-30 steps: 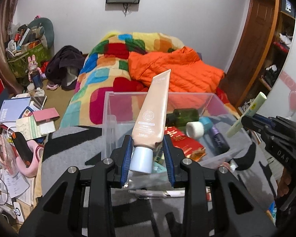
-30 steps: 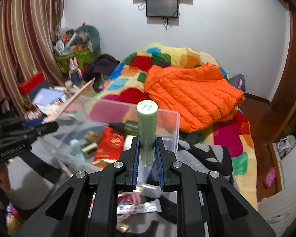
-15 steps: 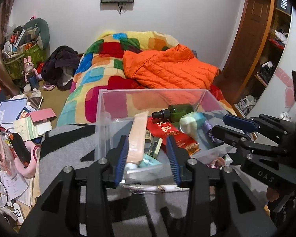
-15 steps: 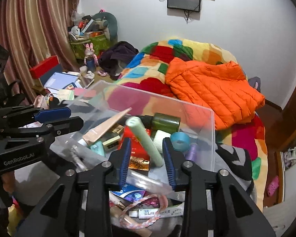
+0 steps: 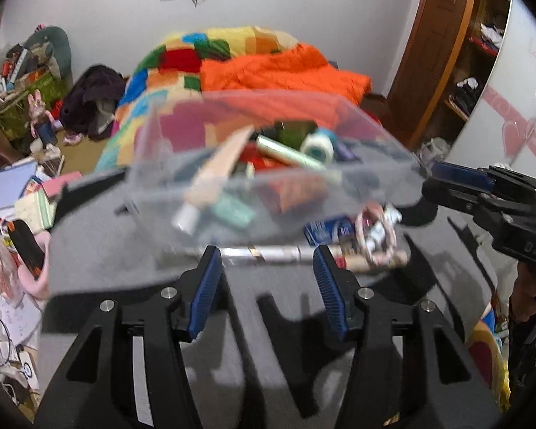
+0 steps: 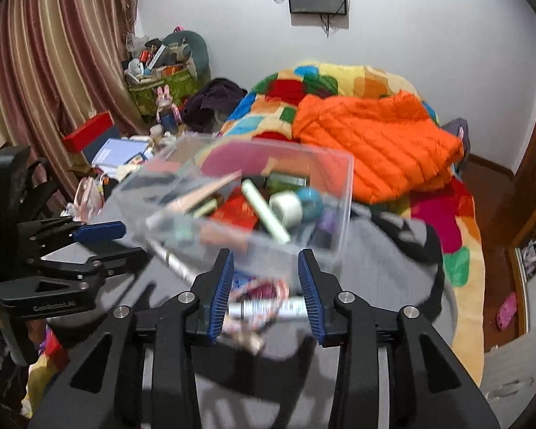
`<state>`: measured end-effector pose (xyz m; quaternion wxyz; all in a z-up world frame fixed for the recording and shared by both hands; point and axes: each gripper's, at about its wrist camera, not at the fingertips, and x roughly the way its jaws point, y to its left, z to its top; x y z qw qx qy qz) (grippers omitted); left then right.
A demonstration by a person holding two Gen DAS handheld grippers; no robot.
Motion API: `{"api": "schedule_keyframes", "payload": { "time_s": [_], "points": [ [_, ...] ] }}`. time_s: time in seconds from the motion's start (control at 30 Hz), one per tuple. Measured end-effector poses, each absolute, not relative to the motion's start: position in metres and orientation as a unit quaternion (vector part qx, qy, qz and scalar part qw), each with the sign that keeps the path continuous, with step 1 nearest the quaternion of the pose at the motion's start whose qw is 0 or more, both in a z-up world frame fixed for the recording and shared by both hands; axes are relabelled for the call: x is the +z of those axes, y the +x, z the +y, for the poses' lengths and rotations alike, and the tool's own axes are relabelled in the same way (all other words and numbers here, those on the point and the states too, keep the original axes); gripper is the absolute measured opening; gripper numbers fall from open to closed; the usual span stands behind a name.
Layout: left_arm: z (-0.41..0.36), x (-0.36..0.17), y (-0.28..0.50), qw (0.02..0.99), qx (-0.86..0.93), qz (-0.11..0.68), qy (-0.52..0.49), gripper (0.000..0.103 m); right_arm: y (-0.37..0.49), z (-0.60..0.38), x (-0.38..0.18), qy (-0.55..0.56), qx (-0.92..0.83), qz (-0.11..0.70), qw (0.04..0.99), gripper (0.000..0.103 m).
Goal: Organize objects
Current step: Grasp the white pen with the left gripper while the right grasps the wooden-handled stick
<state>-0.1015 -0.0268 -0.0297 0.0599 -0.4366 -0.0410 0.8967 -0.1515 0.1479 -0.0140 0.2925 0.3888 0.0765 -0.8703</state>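
Note:
A clear plastic box (image 5: 382,136) (image 6: 345,193) stands on a grey blanket and holds several cosmetics. Among them lie a beige tube (image 5: 218,168) (image 6: 200,195) and a pale green tube (image 5: 289,155) (image 6: 264,211). My left gripper (image 5: 266,271) hangs over the blanket just short of the box, its jaws opening with nothing between them. My right gripper (image 6: 264,268) is opening too, and its pads press on nothing. Beyond its tips, loose items lie on the blanket: a small white tube (image 6: 264,309) and a pink bracelet (image 5: 375,236). A long white pen-like stick (image 5: 268,252) lies ahead of the left gripper.
The grey blanket (image 5: 107,250) (image 6: 386,261) covers the work surface. Behind it is a bed with a patchwork quilt (image 6: 303,85) and an orange jacket (image 5: 286,71) (image 6: 375,139). Books and clutter (image 5: 14,193) crowd the floor on the left.
The left gripper let the beige tube go into the box and the right one let the green tube go; both tubes now lie in it. Both grippers opened and drew back and down.

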Motion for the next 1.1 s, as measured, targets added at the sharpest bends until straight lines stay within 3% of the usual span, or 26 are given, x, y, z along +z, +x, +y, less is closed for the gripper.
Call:
{"api": "schedule_keyframes", "payload": {
  "time_s": [0.27, 0.53, 0.6, 0.67, 1.1],
  "points": [
    [-0.025, -0.057, -0.094, 0.049, 0.881, -0.04, -0.47, 0.053, -0.145, 0.138, -0.066, 0.447, -0.832, 0.102, 0.313, 0.036],
    [-0.028, -0.043, -0.117, 0.067, 0.879, 0.009, -0.471, 0.053, -0.149, 0.127, -0.083, 0.455, -0.817, 0.098, 0.341, 0.036],
    [-0.02, -0.044, -0.126, 0.087, 0.874, 0.032, -0.476, 0.053, -0.148, 0.128, -0.082, 0.452, -0.817, 0.093, 0.345, 0.034],
    [-0.01, -0.049, -0.135, 0.107, 0.864, 0.056, -0.488, 0.053, -0.145, 0.13, -0.083, 0.453, -0.816, 0.095, 0.348, 0.024],
    [0.013, -0.066, -0.162, 0.17, 0.826, 0.134, -0.521, 0.058, -0.123, 0.172, -0.075, 0.454, -0.826, 0.089, 0.322, 0.018]
  ]
}}
